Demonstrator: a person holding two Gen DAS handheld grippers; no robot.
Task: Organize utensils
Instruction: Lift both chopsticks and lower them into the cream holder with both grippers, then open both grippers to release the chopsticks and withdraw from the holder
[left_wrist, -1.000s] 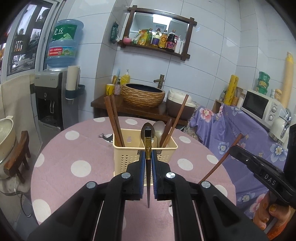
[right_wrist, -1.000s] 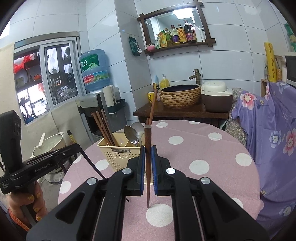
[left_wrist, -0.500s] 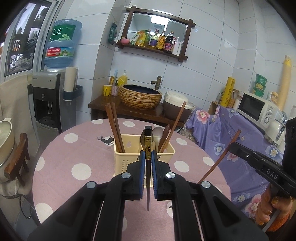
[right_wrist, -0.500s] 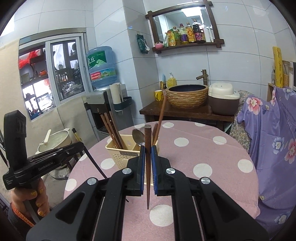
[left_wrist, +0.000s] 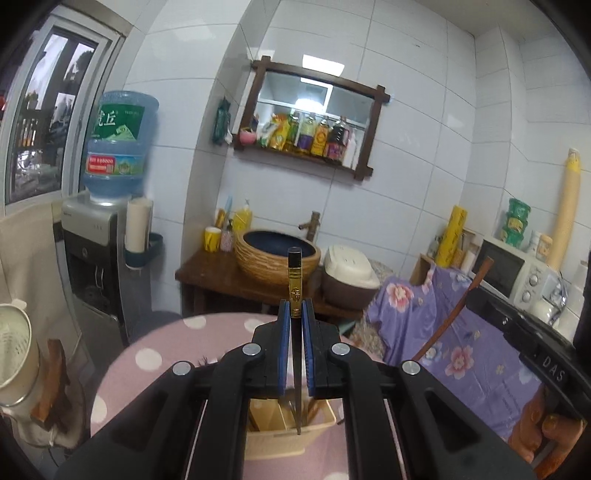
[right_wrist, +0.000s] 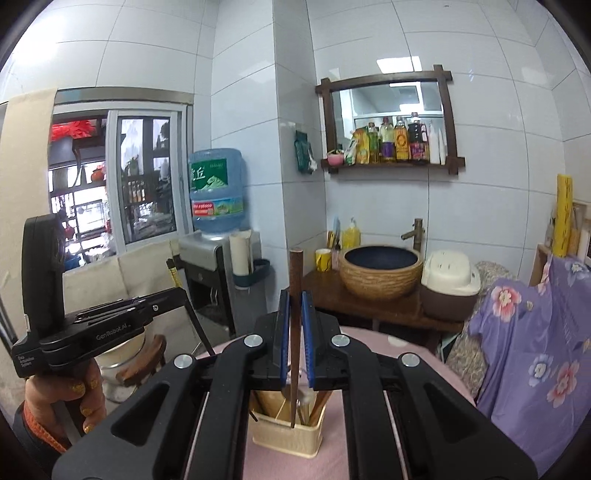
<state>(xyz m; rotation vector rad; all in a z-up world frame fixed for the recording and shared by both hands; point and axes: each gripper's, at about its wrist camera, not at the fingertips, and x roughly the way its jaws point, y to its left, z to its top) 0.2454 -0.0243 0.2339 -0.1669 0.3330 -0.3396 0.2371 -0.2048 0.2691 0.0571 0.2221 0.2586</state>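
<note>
Rising clear of the cream slotted plastic utensil caddy (left_wrist: 280, 432), both held pieces now hang above it rather than level with its rim as they did a second ago; the room's wall and shelf fill the views where the tabletop did before. I take that to mean each piece has been lifted out or up for a drop into a chosen compartment, so the sorting is mid-way, not finished.

The left gripper (left_wrist: 295, 332) is clenched on a slim dark utensil with a gold band and black cap at its top end (left_wrist: 294, 284); its shaft runs down between the blue pads and its tip shows just over the caddy's opening. The right gripper (right_wrist: 295, 332) is clamped on a single dark brown wooden chopstick (right_wrist: 295, 280), held nearly upright, its lower end hanging over the caddy (right_wrist: 286, 435) among the wooden chopsticks and metal spoon heads that stand inside. Which compartment either tip is over I cannot tell, since the fingers hide most of the dividers.

The caddy stands on a round table with a pink white-dotted cloth (left_wrist: 155, 354), low in both views and close under the grippers. Beyond it stand a dark wooden side table with a woven basin (right_wrist: 380, 273), a rice cooker (right_wrist: 450, 284) and a water dispenser (left_wrist: 114, 155).
</note>
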